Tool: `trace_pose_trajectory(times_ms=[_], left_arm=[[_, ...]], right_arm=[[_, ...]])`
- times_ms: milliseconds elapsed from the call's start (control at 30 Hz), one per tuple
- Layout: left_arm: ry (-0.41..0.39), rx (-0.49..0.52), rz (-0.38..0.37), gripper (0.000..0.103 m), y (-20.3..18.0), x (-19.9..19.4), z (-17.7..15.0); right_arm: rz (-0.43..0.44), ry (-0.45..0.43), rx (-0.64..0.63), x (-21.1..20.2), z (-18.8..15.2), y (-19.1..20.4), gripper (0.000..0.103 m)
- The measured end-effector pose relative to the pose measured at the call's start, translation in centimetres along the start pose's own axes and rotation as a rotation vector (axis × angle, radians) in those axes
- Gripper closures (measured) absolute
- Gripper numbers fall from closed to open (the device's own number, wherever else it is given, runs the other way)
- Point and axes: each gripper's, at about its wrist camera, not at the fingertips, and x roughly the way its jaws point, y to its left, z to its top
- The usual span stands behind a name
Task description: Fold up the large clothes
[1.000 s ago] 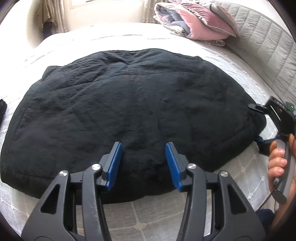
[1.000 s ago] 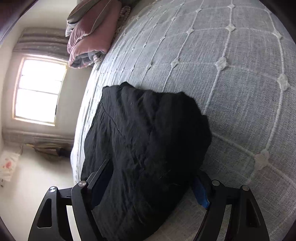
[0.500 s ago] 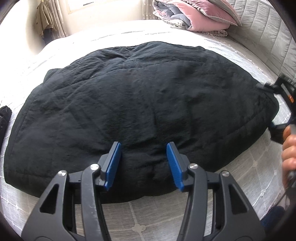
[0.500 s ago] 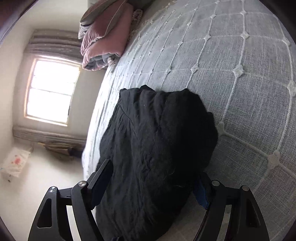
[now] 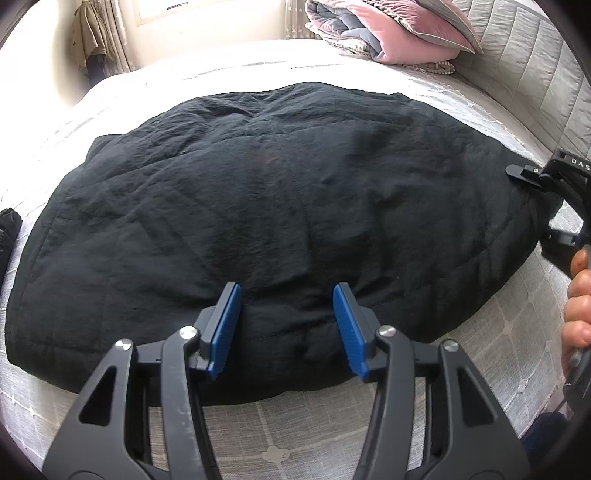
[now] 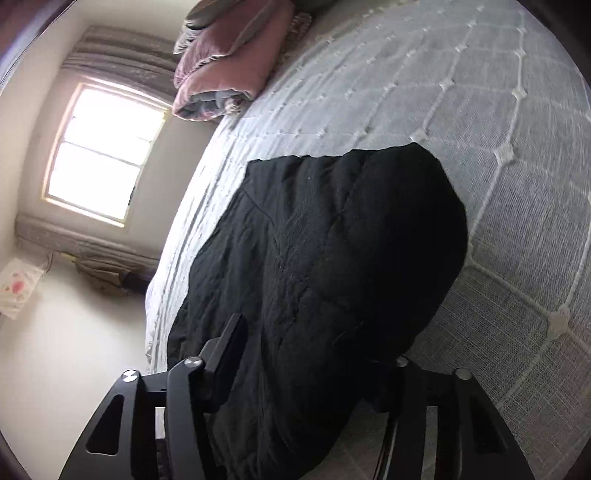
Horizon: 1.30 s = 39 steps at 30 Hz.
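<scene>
A large black padded coat [image 5: 280,206] lies folded and spread on the grey quilted bed [image 5: 280,435]. My left gripper [image 5: 287,325] is open, its blue pads straddling the coat's near edge without closing on it. My right gripper [image 5: 543,206] shows at the coat's right end in the left wrist view. In the right wrist view the right gripper [image 6: 317,354] is open wide with the coat [image 6: 332,266] bulging between its fingers; the right finger is mostly hidden behind the fabric.
A folded pink and grey duvet [image 5: 391,33] lies at the head of the bed, by a padded headboard [image 5: 535,62]. Another dark garment [image 5: 9,236] sits at the left edge. A window [image 6: 103,162] and curtains are beyond the bed.
The left gripper has moved forward onto the coat's near edge. The right gripper has moved further along the coat's right end, so the fabric now covers its right finger.
</scene>
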Motion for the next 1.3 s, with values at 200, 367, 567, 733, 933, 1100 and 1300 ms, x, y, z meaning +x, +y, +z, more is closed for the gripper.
trace_pose_trajectory(times_ms=[200,367,567,733,933,1100,1300], left_arm=[[0.000,-0.004,-0.003,0.049,0.0,0.0,0.0],[0.001,-0.004,-0.014,0.049,0.2,-0.1,0.0],[-0.002,0.007,-0.002,0.049,-0.1,0.1,-0.1],[0.000,-0.020,-0.043,0.048,0.5,-0.1,0.0],[-0.008,-0.152,-0.098,0.048,4.7,-1.7,0.2],[-0.008,-0.285,-0.121,0.048,10.5,-2.9,-1.0],[-0.006,-0.386,-0.172,0.048,16.9,-3.3,-3.7]], right_arm=[[0.018,-0.036,-0.088,-0.8,-0.3,1.8,0.076],[0.035,-0.024,-0.063,-0.6,0.1,1.4,0.079],[0.037,-0.062,-0.176,-1.5,-0.5,3.2,0.080],[0.060,-0.079,-0.226,-1.7,-0.8,4.5,0.080],[0.053,-0.047,-0.115,-1.2,0.1,2.4,0.081],[0.030,-0.066,-0.148,-1.8,-0.2,3.7,0.082],[0.007,-0.108,-0.202,-2.5,-1.0,6.0,0.082]])
